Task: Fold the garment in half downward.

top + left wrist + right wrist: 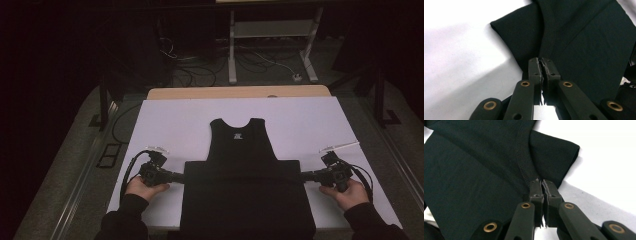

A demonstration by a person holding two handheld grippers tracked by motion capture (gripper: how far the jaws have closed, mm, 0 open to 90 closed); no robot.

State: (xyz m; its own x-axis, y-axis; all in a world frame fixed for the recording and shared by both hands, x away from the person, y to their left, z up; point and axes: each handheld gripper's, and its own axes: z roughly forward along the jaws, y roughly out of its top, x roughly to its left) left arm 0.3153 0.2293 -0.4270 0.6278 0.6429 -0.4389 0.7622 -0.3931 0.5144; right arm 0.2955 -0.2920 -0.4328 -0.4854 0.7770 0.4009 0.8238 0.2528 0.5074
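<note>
White counter (pixel 170 120) carries black tank top (pixel 242 145), long axis near-to-far; left tool (pixel 181 176) and right tool (pixel 306 176) clamp its folded hem's opposite ends

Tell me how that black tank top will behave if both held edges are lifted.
Likely floppy: the black tank top lies flat with its lower part folded over. Lifted by the left hand-held gripper and right hand-held gripper, its middle would probably sag. It looks thin and light.
</note>
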